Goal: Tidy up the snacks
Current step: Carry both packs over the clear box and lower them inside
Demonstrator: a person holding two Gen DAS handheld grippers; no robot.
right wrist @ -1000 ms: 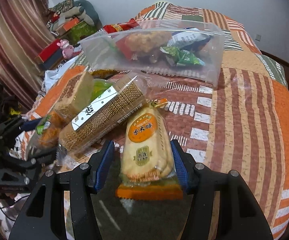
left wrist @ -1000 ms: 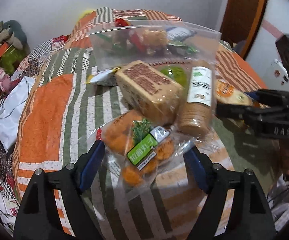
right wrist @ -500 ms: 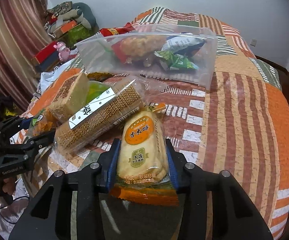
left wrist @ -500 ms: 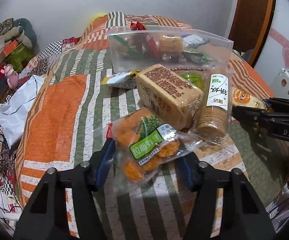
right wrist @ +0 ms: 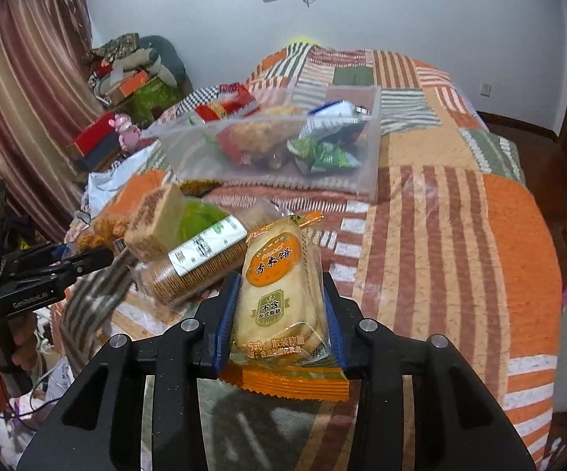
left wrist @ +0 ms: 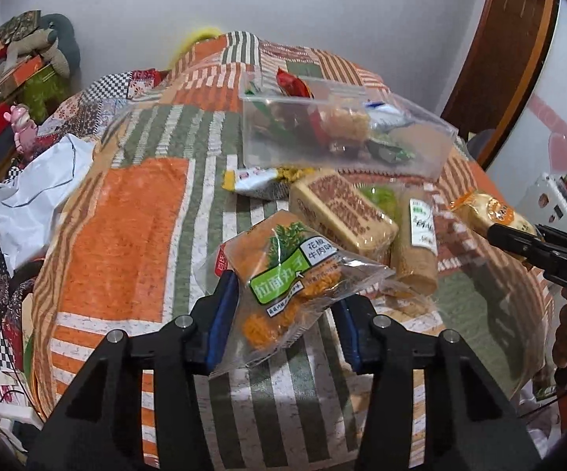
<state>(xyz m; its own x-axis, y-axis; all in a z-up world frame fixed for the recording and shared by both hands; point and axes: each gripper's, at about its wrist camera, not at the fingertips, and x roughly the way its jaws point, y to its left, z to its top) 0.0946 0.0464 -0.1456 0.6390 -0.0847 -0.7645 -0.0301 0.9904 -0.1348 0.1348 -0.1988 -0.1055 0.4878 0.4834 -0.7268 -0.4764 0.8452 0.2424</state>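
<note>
My left gripper [left wrist: 283, 298] is still closing its jaws, and the blue pads press a clear bag of orange snack balls with a green label [left wrist: 283, 274], held just above the bedspread. My right gripper [right wrist: 280, 286] is shut on an orange rice cracker pack [right wrist: 275, 286], raised off the bed. Each gripper also shows at the edge of the other wrist view. Behind both stands a clear plastic bin [right wrist: 189, 157] with several snack packets inside. Between the bin and the grippers lie a brown wafer block [left wrist: 342, 212] and a round cracker sleeve [left wrist: 417, 251].
A yellow-white packet [left wrist: 256, 180] lies in front of the bin. The patchwork bedspread [left wrist: 126, 227] runs bare to the left and, in the right wrist view, to the right. A white plastic bag [left wrist: 36, 204] and piled boxes sit off the bed's left side.
Both grippers have closed on their packs and risen, lifting the snack ball bag and the rice cracker pack off the bedspread. The bin and the other snacks have not moved.
</note>
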